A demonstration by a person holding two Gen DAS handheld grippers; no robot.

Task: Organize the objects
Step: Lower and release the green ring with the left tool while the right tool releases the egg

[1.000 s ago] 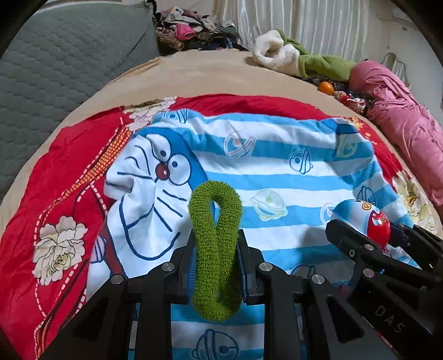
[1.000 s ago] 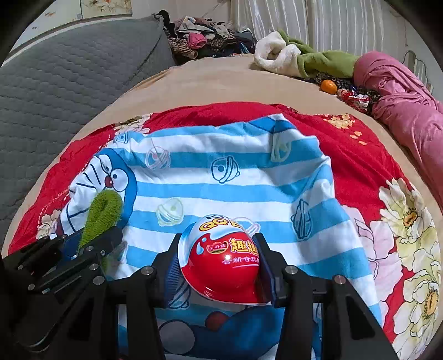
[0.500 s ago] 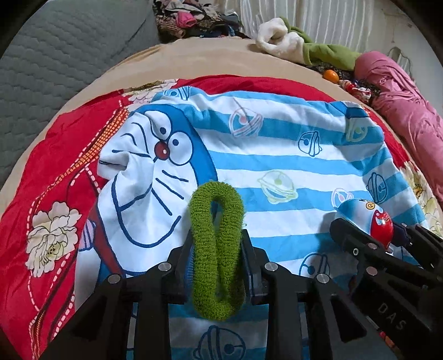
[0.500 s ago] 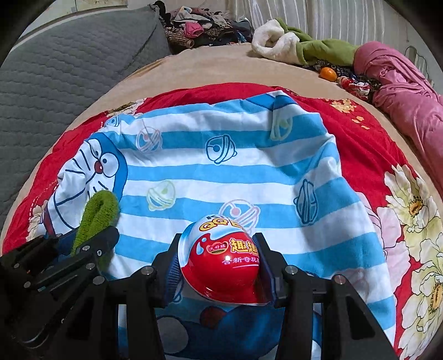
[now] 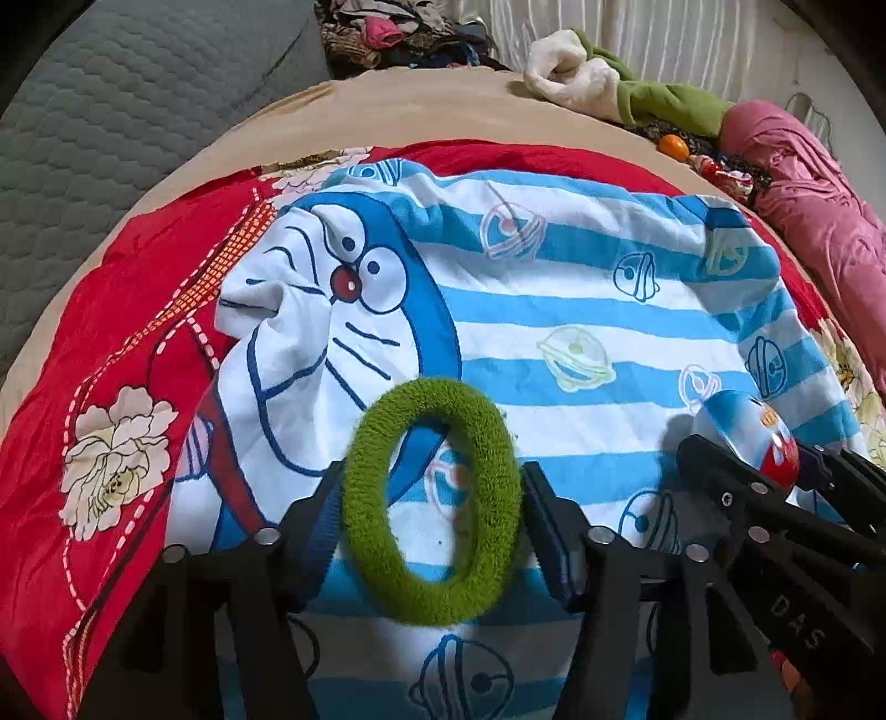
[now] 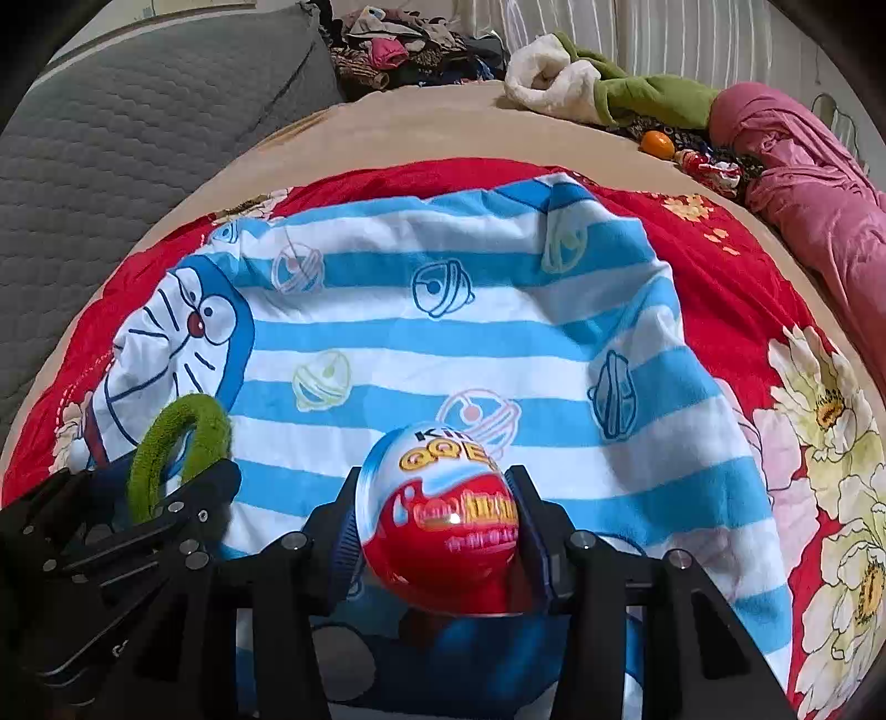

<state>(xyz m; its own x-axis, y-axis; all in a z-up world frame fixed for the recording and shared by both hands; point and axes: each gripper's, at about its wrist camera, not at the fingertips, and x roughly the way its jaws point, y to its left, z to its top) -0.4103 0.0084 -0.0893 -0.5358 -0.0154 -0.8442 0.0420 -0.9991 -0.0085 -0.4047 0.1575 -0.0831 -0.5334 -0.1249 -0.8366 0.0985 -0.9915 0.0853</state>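
Note:
A fuzzy green hair tie (image 5: 432, 399) stands upright as an oval between the fingers of my left gripper (image 5: 434, 471). The jaws are opening, and both pads still touch the tie's sides just above the blue-striped cartoon blanket (image 5: 554, 310). The right wrist view shows the same tie (image 6: 210, 426) and left gripper (image 6: 149, 487) at lower left. My right gripper (image 6: 434, 473) is shut on a red, white and blue toy egg (image 6: 443, 526), held just over the blanket (image 6: 443, 343). The left wrist view catches the egg (image 5: 742, 426) and right gripper (image 5: 775, 459) at the right edge.
The blanket lies on a red floral cover (image 5: 111, 332) over a beige bed. A grey quilted cushion (image 5: 111, 111) rises at the left. A clothes pile (image 5: 387, 33), a green-and-white garment (image 5: 609, 83), an orange ball (image 5: 673, 147) and pink bedding (image 5: 819, 194) line the far side.
The left jaws have spread, and the pinched green tie has sprung from a narrow loop into a wide oval. The right gripper keeps its hold on the egg.

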